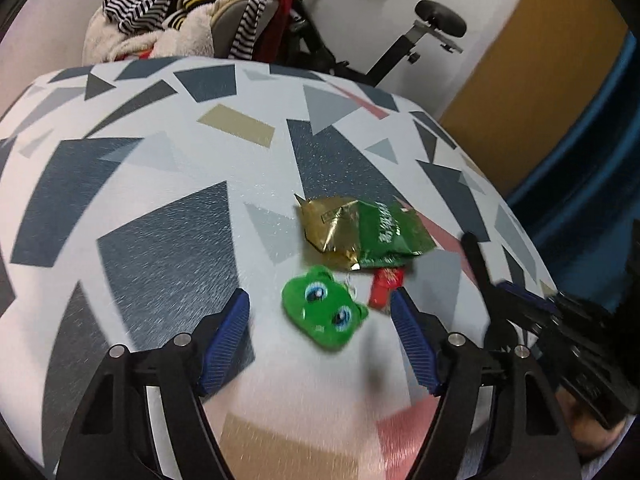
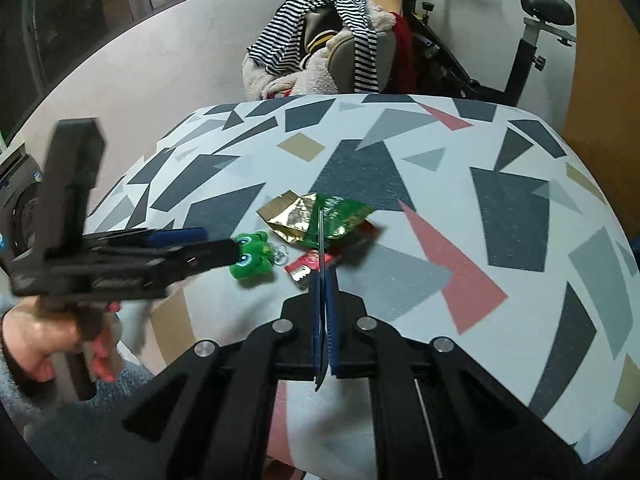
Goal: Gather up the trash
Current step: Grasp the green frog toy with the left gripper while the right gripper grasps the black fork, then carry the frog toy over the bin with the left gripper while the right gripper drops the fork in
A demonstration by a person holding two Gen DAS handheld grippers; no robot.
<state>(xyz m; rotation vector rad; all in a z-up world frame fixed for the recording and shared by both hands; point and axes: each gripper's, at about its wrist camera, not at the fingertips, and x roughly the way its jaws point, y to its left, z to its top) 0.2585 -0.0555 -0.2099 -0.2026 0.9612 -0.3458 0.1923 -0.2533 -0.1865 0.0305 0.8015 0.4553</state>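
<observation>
A green and gold snack wrapper lies crumpled on the patterned table, with a small red wrapper just in front of it and a green frog toy to its left. My left gripper is open, low over the table, its blue pads either side of the frog toy. My right gripper is shut on a thin dark flat blade-like object that sticks out forward over the red wrapper and the green and gold wrapper. The frog toy shows beside my left gripper.
A chair piled with striped and fleece clothes stands behind the table. An exercise bike is at the back right. The right gripper enters the left wrist view from the right edge. The table's near edge is just under my right gripper.
</observation>
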